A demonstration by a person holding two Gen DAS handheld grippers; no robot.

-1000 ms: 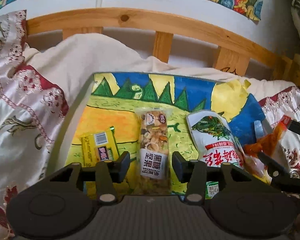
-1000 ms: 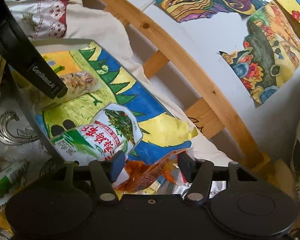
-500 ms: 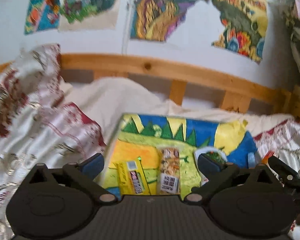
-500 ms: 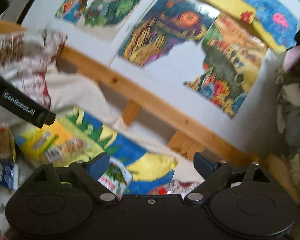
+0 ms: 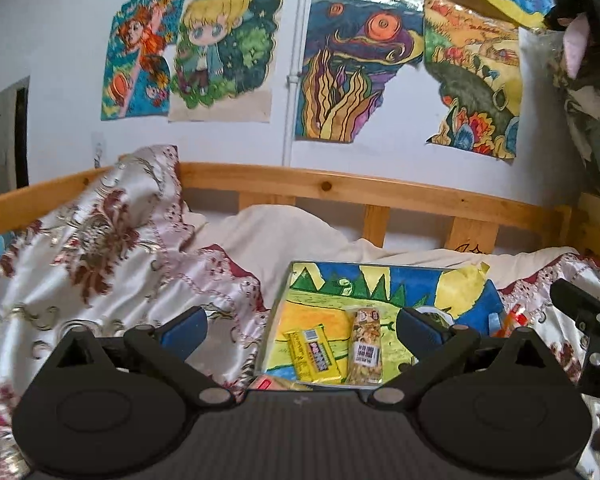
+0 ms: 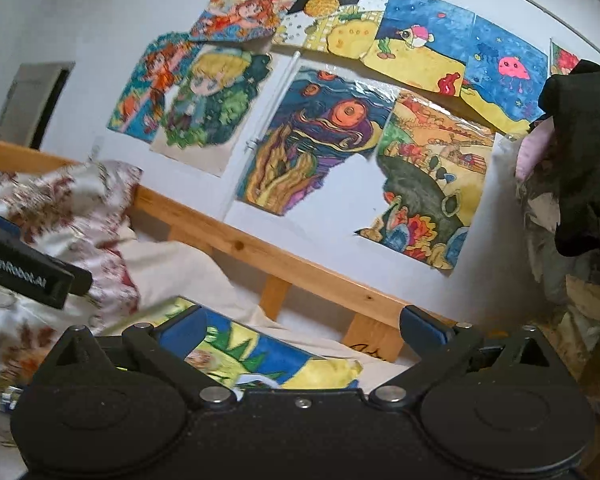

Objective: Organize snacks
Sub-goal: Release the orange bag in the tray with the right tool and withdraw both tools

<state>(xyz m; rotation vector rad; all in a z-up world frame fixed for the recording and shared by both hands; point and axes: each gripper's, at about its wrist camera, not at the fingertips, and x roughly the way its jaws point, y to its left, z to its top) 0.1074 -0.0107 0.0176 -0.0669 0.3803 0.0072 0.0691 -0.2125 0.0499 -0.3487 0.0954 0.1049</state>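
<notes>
**Snacks sit on the painted board; both tools lifted clear**

Snacks are the job here, and in the left wrist view two of them lie flat on the painted board [image 5: 380, 292] that rests on the bed: a yellow snack pack [image 5: 312, 354] and, just beside it on the side away from the quilt, a nut bar [image 5: 366, 346] with its barcode label up. Part of a third packet shows at the board's far side, mostly hidden behind a fingertip. A red-edged packet [image 5: 266, 383] peeks out just off the board's near edge. The left hand-held gripper [image 5: 302, 326] is spread wide with nothing between its fingers, raised above the board's near edge.

In the right wrist view the right hand-held gripper [image 6: 302, 326] is likewise wide open and empty, pointed mostly at the wooden bed rail [image 6: 284, 264] and the drawings on the wall; only the board's far corner shows below it.

My read: the placing step looks finished or between picks. The next move would call for tipping a gripper back down toward whatever lies off the board, likely the red-edged packet, and closing across its narrow width.
</notes>
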